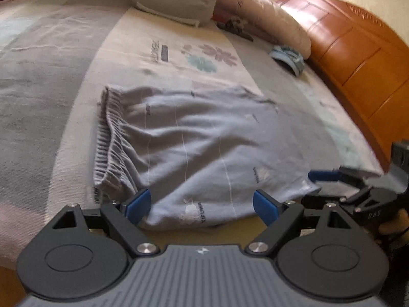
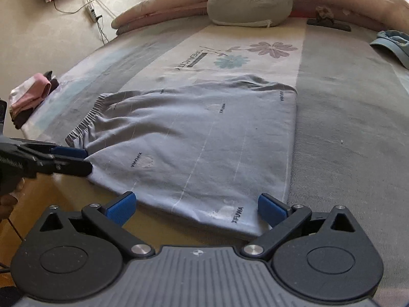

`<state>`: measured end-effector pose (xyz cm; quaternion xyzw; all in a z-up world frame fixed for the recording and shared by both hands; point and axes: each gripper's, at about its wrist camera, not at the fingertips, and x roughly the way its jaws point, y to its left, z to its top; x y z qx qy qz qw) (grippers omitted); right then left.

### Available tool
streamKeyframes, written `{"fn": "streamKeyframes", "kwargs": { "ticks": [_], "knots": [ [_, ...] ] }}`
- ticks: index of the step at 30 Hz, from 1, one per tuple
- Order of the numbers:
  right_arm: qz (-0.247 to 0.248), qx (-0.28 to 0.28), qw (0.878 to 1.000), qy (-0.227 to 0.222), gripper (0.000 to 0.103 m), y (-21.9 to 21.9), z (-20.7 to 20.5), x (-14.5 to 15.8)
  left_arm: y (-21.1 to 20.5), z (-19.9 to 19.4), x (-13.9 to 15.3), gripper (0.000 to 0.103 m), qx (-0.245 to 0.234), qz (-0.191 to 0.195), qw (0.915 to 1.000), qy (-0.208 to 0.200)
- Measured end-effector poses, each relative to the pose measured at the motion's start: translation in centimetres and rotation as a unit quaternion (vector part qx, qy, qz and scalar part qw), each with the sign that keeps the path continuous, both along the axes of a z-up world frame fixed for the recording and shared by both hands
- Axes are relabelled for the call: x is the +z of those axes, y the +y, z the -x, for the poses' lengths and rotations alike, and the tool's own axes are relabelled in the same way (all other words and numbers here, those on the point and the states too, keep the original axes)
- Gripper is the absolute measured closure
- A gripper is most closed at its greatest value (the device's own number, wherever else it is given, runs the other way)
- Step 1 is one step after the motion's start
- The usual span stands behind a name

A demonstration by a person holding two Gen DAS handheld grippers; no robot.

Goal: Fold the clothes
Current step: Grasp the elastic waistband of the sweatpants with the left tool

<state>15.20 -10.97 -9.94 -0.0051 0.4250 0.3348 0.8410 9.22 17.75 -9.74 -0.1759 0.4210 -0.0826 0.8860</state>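
A grey pair of pants with an elastic waistband at its left end lies folded flat on the bed sheet, reaching the near edge. My left gripper is open, its blue pads standing either side of the garment's near hem close to the waistband. My right gripper is open too, wide around the near right corner of the pants, pads clear of the cloth. From the side, the right gripper shows at the hem's right end and the left gripper at its left end.
A grey pillow and a pink quilt lie at the far end. A blue cloth sits far right beside the orange wooden bed frame. Folded pink and dark clothes are stacked at the bed's left edge.
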Motion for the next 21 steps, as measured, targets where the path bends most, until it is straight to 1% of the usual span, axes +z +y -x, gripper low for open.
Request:
{"fn": "streamKeyframes", "kwargs": {
  "ticks": [3, 6, 9, 11, 13, 15, 16, 18, 21],
  "knots": [
    [-0.03, -0.011, 0.999, 0.008, 0.0, -1.1, 0.0, 0.7, 1.1, 0.7, 1.9, 0.015, 0.001, 0.017, 0.9993, -0.032],
    [-0.065, -0.026, 0.997, 0.018, 0.0, -2.2, -0.5, 1.2, 3.1, 0.7, 2.9, 0.014, 0.029, 0.026, 0.9979, -0.052],
    [-0.087, -0.038, 0.995, 0.028, 0.0, -2.8, -0.9, 1.3, 5.8, -0.4, 2.5, 0.014, 0.075, 0.053, 0.9951, -0.037],
    [-0.094, -0.041, 0.994, 0.031, 0.0, -3.0, -0.9, 1.4, 7.8, -1.4, 1.2, 0.014, 0.092, 0.095, 0.9912, -0.01],
    [-0.098, -0.043, 0.994, 0.032, 0.0, -3.2, -1.0, 1.4, 8.9, -2.1, -0.2, 0.014, 0.098, 0.127, 0.9869, 0.01],
    [-0.099, -0.045, 0.994, 0.033, 0.0, -3.3, -1.2, 1.5, 9.7, -2.8, -1.7, 0.014, 0.109, 0.163, 0.9799, 0.038],
    [-0.099, -0.046, 0.994, 0.033, 0.0, -3.3, -1.3, 1.5, 9.9, -3.1, -2.4, 0.014, 0.112, 0.175, 0.9769, 0.05],
    [-0.096, -0.048, 0.994, 0.03, 0.0, -3.4, -1.5, 1.6, 10.0, -3.5, -3.3, 0.014, 0.111, 0.183, 0.9751, 0.057],
    [-0.094, -0.053, 0.994, 0.028, 0.0, -3.7, -1.8, 1.6, 10.3, -4.3, -3.8, 0.013, 0.104, 0.209, 0.9708, 0.054]
  ]
}}
